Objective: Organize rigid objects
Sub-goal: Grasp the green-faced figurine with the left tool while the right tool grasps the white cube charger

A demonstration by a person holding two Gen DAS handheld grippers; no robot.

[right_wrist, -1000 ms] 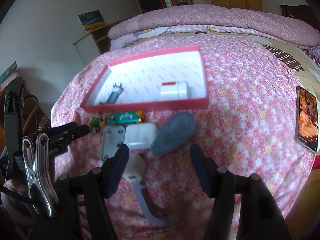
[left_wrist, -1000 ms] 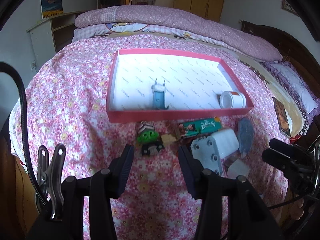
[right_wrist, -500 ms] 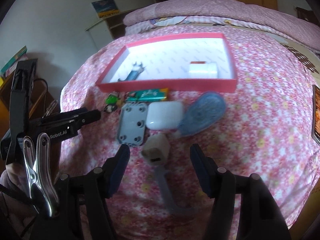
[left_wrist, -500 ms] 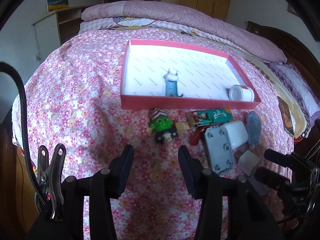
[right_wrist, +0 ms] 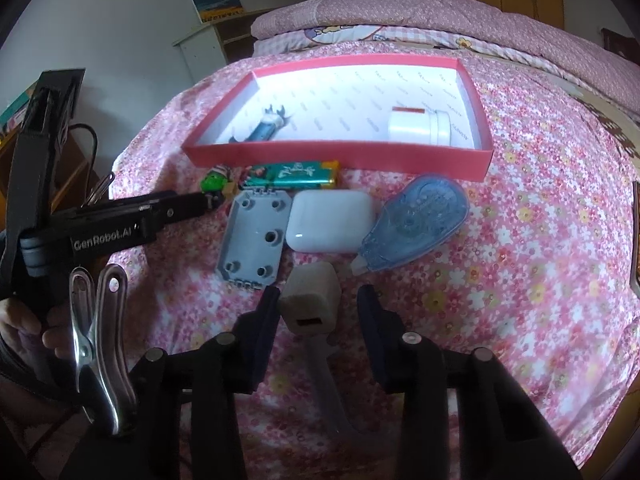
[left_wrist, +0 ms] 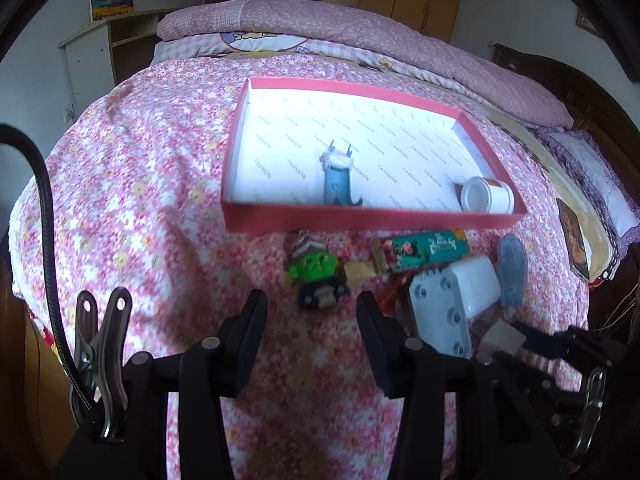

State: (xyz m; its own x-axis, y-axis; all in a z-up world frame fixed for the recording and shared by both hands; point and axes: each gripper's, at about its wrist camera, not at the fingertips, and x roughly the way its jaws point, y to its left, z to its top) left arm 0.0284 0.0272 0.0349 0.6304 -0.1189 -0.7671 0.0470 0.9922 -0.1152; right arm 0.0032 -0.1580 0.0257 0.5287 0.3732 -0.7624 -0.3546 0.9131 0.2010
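A red-rimmed tray (left_wrist: 360,222) (right_wrist: 340,156) lies on the flowered bed; it holds a blue clip (left_wrist: 338,184) and a white jar (left_wrist: 486,200). In front of it lie a green figure (left_wrist: 318,272), a green pack (left_wrist: 424,248), a grey plate (right_wrist: 254,240), a white case (right_wrist: 330,222) and a blue tape dispenser (right_wrist: 416,226). My left gripper (left_wrist: 312,324) is open, its jaws on either side of the green figure's near end. My right gripper (right_wrist: 316,316) is open around a beige charger plug (right_wrist: 310,306), whose grey cable runs toward me.
A phone (left_wrist: 576,240) lies on the bed at the right. A small beige block (left_wrist: 358,272) sits beside the green figure. A folded quilt (left_wrist: 360,28) lies at the far end. A white shelf (left_wrist: 104,48) stands beyond the bed at the left.
Both grippers have moved forward toward the objects. The green figure now sits at the left jaws and the charger plug between the right jaws.
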